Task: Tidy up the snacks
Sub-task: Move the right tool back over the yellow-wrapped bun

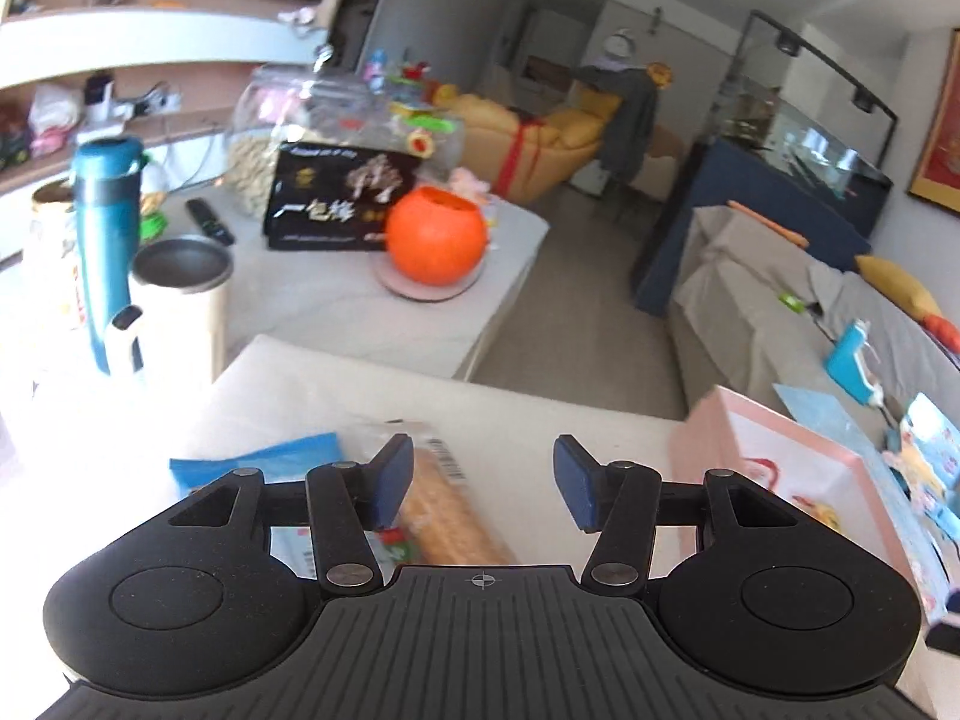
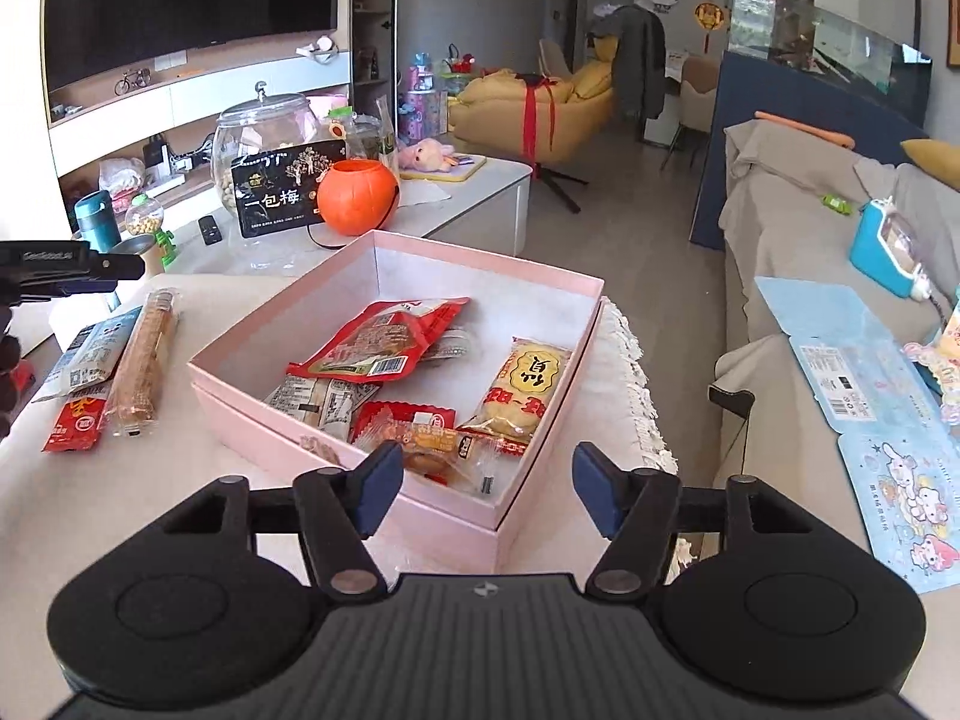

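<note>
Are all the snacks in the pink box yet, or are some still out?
Not yet. Several packets already lie in the pink box, like the red packet and the yellow rice cracker. Both tools are open and hold nothing: the left tool hovers over the long biscuit stick, and the right tool hangs above the box. Still out on the table: that stick, the blue packet and a small red sachet.

One pink box (image 2: 576,294); five snack packets inside (image 2: 384,342); three packets outside (image 2: 141,360).
</note>
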Demonstrator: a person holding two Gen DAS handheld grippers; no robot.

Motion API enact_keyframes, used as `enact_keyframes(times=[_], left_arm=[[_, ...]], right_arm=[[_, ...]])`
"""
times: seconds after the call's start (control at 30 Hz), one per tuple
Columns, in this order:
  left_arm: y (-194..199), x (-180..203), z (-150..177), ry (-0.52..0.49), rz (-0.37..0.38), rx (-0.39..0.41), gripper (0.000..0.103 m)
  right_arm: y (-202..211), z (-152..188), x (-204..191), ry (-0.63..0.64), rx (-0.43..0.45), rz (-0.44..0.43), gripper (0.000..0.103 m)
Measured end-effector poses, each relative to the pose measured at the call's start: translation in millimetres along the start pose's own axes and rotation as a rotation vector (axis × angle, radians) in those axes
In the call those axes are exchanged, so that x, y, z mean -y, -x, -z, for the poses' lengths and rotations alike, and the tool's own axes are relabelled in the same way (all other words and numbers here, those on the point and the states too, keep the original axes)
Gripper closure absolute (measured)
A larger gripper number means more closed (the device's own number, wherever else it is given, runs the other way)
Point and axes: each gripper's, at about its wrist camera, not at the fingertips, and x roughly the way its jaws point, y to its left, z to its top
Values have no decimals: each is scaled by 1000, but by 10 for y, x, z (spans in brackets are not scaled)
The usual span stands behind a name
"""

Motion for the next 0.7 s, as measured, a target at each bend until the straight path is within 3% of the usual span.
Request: enact_keyframes(times=[0.13, 0.2, 0.37, 0.5, 0.7], left_arm=[[-317, -37, 24, -49, -83, -84, 46], [-349, -13, 117, -100, -87, -110, 46], [-155, -7, 364, -104, -19, -115, 50], [108, 140, 584, -152, 46, -133, 56], [495, 331, 1045, -153, 232, -205, 56]], right_arm=[[152, 128, -84, -10, -32, -37, 37], [165, 221, -182, 11, -68, -53, 36], [104, 465, -402, 102, -125, -57, 36], [52, 528, -463, 114, -122, -42, 34], [63, 529, -553, 102, -111, -86, 32]])
